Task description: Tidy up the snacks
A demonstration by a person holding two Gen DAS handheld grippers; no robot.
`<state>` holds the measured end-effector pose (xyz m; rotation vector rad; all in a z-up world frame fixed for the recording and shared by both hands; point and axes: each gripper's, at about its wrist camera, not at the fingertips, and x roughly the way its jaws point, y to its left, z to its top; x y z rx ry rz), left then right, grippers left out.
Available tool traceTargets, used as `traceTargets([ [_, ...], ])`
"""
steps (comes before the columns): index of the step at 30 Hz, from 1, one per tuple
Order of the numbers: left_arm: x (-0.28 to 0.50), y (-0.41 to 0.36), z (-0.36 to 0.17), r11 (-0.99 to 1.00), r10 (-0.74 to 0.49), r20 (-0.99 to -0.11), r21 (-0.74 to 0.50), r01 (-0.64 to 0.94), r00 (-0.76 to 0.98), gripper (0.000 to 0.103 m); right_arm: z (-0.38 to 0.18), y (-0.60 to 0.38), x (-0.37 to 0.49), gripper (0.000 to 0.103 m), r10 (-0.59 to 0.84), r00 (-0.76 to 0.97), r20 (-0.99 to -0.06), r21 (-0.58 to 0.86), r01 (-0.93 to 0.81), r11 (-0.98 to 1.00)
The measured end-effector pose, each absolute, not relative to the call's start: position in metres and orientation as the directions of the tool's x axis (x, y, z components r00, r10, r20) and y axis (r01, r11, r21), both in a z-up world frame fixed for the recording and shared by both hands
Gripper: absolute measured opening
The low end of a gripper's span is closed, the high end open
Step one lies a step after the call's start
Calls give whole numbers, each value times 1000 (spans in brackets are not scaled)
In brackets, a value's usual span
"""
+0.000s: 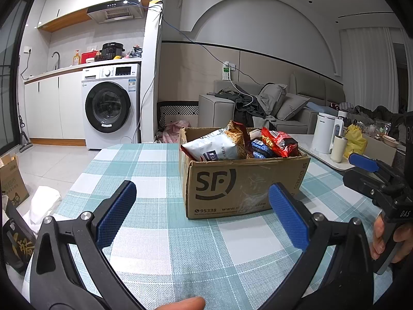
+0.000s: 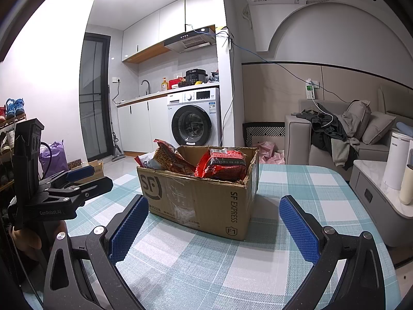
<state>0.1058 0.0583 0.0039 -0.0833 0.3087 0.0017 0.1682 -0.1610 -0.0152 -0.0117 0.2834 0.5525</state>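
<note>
A brown cardboard SF box (image 1: 242,183) (image 2: 198,201) stands open on the checked teal and white tablecloth (image 1: 160,232) (image 2: 206,266). Snacks stick out of it: a white bag (image 1: 216,147), a noodle-print bag (image 1: 238,134) (image 2: 170,159), a dark blue pack (image 1: 260,149) and a red packet (image 1: 280,140) (image 2: 222,164). My left gripper (image 1: 204,206) (image 2: 93,177) is open and empty, short of the box's front left. My right gripper (image 2: 214,224) (image 1: 353,170) is open and empty too, facing the box's near corner. A hand (image 1: 384,240) holds its handle.
A low side table (image 2: 374,201) at the right carries a white kettle (image 1: 324,133) (image 2: 396,160) and a cream cup (image 1: 338,148) (image 2: 407,187). Bags and a carton (image 1: 11,178) lie on the floor left of the table. A sofa and a washing machine stand behind.
</note>
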Motion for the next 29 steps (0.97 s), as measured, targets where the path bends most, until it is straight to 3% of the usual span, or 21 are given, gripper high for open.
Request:
traceTargets([
  [29,107,58,1,996,-10,-303,-83,-16,953,102,-15,-161,168,103,516,814,-268,66,-519,852],
])
